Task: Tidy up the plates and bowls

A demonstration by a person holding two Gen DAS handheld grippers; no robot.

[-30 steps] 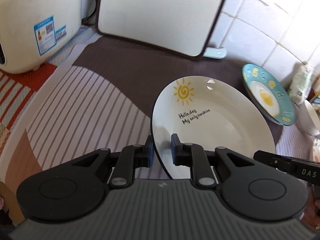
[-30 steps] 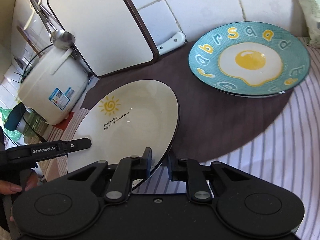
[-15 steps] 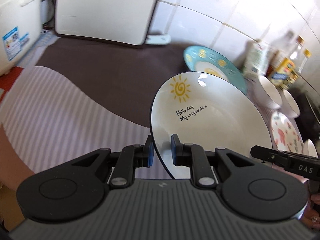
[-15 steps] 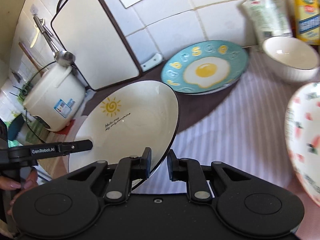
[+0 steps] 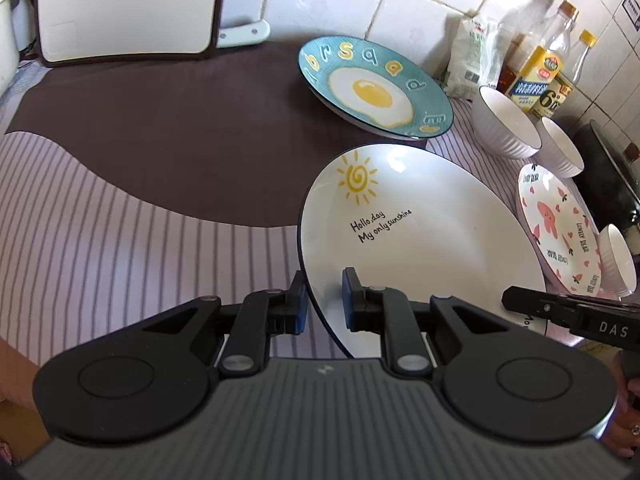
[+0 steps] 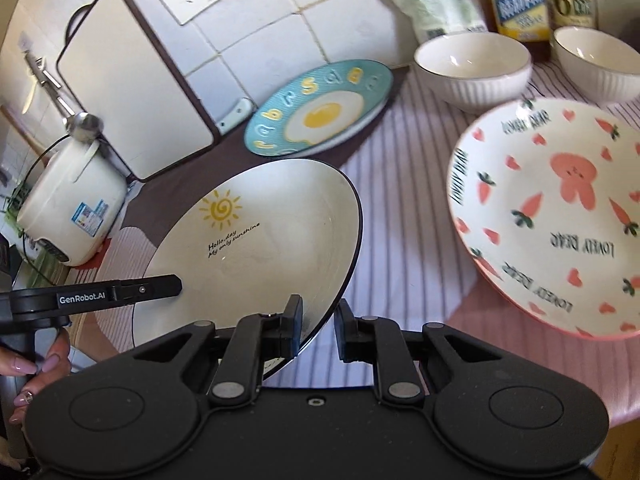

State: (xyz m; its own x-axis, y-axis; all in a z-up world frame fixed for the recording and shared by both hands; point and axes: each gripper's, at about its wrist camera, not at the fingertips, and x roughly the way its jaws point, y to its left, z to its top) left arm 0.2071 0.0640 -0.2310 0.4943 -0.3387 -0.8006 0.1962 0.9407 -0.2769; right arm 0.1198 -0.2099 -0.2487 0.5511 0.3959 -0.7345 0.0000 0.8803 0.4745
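White glaze with a yellow sun and the words "Hello, day / My only sunshine" marks the sun plate [image 5: 420, 232], carried clear of the striped cloth [image 5: 120, 248] with both tools clamped on its dark rim. The left gripper [image 5: 323, 300] pinches the near-left edge, one pad above the glaze and one beneath; the right gripper [image 6: 318, 326] does the same on the opposite edge, its lower pad half hidden under the rim. From each wrist view the other tool shows only as a black bar cut off at the frame's side, and a few fingers [image 6: 44, 364] curl round its handle.

Ahead of the left fingers sits the teal egg plate [image 5: 376, 88]; ahead of the right fingers and to their right lies the pink bear plate [image 6: 560, 216], blurred and cropped at the edge. Beyond it stand two white ribbed bowls [image 6: 472, 68], and bottles [image 5: 536, 76] behind them are cut off at the top.

A second ago the bear plate and bowls were out of sight; the sun plate has since travelled sideways toward them, away from the rice cooker [image 6: 68, 204].
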